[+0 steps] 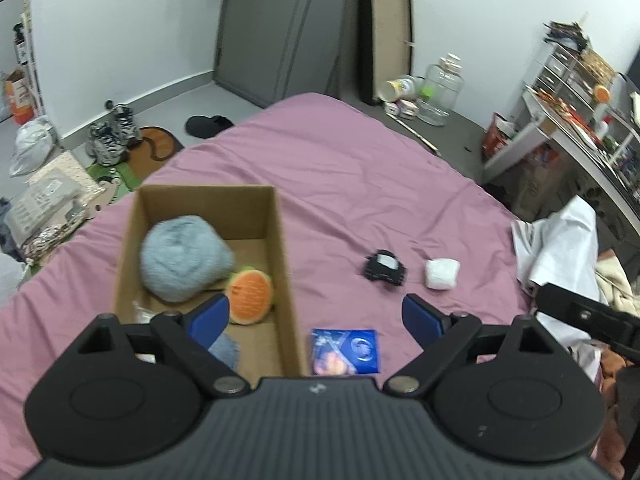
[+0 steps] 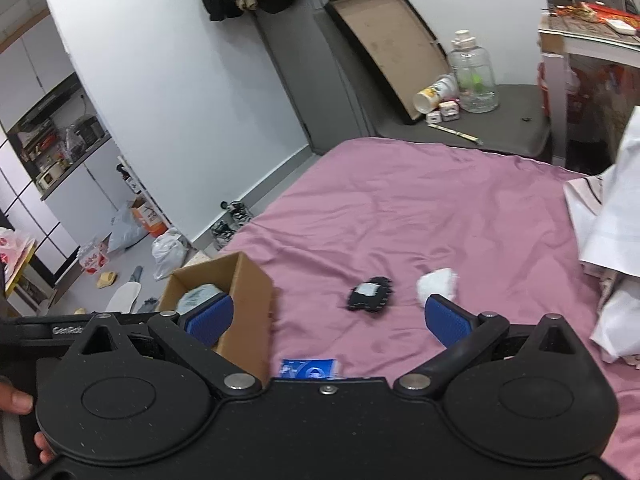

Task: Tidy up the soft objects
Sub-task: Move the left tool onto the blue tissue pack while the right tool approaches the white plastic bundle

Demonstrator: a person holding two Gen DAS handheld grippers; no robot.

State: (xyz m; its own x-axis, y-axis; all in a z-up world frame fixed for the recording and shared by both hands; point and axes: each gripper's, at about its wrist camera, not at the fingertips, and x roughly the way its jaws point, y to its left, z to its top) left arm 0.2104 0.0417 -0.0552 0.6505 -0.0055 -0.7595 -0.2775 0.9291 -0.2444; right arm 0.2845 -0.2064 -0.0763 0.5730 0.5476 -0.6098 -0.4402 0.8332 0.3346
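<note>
A cardboard box (image 1: 280,256) lies on the pink bed sheet (image 1: 344,184). Inside it are a fluffy grey-blue plush (image 1: 184,260), an orange slice-shaped plush (image 1: 249,297) and a piece of blue fabric (image 1: 225,351). Right of the box lie a blue packet (image 1: 345,350), a black soft item with a white label (image 1: 385,267) and a white soft wad (image 1: 441,274). My left gripper (image 1: 316,318) hangs open over the box's right wall, holding nothing. My right gripper (image 2: 328,318) is open and empty above the sheet, with the box (image 2: 244,300), the black item (image 2: 370,295), the white wad (image 2: 437,283) and the packet (image 2: 308,369) before it.
White bedding and a plastic bag (image 1: 560,256) are heaped at the bed's right edge. The floor on the left holds shoes (image 1: 114,136), bags and packages. A glass jar (image 1: 440,92) and a leaning frame (image 1: 390,36) stand past the bed's far end. A hand (image 2: 18,404) shows at the left edge.
</note>
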